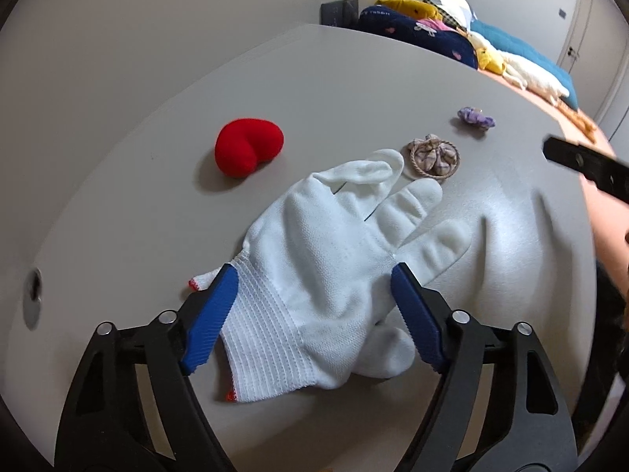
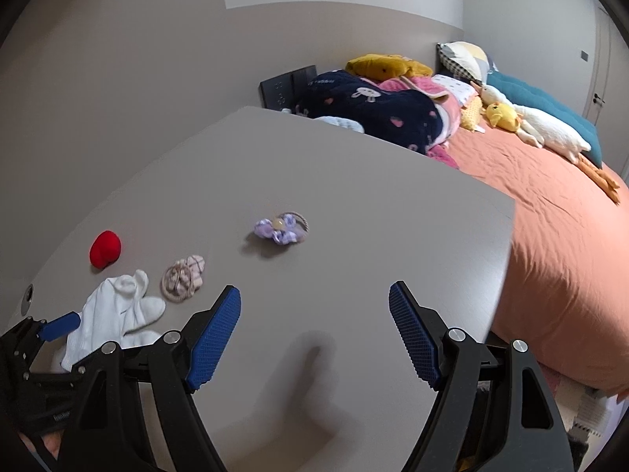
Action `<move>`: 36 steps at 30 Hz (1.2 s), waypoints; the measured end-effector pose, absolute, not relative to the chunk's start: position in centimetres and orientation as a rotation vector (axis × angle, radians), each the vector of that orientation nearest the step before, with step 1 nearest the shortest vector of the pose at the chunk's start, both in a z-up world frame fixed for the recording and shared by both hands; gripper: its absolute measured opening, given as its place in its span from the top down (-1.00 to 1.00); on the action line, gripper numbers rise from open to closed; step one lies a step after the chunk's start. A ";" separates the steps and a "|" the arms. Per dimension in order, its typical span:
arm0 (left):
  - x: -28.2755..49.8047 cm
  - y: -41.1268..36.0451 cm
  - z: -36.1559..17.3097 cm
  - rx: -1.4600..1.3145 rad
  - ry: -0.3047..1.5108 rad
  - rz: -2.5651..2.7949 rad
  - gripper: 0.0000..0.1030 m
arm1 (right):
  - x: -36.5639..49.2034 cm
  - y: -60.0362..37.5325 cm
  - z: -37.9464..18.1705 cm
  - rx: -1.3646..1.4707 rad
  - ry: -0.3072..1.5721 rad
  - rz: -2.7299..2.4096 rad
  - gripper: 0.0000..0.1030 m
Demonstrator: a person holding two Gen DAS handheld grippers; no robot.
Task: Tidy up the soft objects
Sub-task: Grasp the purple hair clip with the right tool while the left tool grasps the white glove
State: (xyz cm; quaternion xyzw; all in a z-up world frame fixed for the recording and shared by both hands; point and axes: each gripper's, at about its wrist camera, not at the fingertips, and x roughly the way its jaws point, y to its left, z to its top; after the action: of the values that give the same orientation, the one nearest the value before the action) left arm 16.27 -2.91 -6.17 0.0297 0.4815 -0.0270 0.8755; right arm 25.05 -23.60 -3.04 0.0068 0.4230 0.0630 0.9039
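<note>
Two grippers, both spread wide: the left gripper point(image 1: 314, 275) straddles the white glove point(image 1: 334, 259) lying flat on the table point(image 1: 354, 78), nothing pinched yet (pre-grasp step). Right gripper point(image 2: 314, 295) hangs empty over bare tabletop. Next: clamp the cuff, lift.

White glove point(image 1: 326, 271), red plush heart point(image 1: 249, 152)

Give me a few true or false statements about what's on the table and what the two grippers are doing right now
1. The left gripper has its fingers open on either side of the white glove. True.
2. The right gripper holds the purple hair tie. False: it is open and empty, with the tie farther out on the table.
3. The red plush heart lies on the bed. False: it lies on the table.
4. The beige scrunchie lies near the glove's fingertips. True.
</note>
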 end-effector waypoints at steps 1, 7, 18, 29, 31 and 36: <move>16.3 -2.8 -6.2 0.059 1.007 -0.055 -0.41 | 25.5 -23.3 -3.1 0.004 0.878 0.133 -0.52; 16.3 -2.0 -6.0 0.048 1.007 -0.030 -0.10 | 27.7 -21.6 -3.8 -0.044 0.888 0.151 -0.52; 16.0 0.6 -5.8 -0.063 0.969 0.035 0.48 | 31.7 -20.0 -5.2 -0.088 0.928 0.148 -0.08; 15.5 1.2 -5.7 -0.124 0.947 0.035 0.48 | 33.0 -20.4 -6.5 -0.076 0.969 0.152 0.57; 15.5 1.2 -5.7 -0.119 0.947 0.033 0.48 | 32.8 -20.5 -6.5 -0.076 0.969 0.160 0.68; 15.4 1.4 -5.6 -0.136 0.944 0.020 0.60 | 31.7 -21.0 -6.0 -0.075 0.949 0.159 0.76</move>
State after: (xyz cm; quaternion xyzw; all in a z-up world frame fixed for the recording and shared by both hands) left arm 15.38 1.39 -5.62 -0.0653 0.4542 0.0097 0.8885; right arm 31.70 -20.99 -6.01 -0.0360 0.4562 0.0765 0.8859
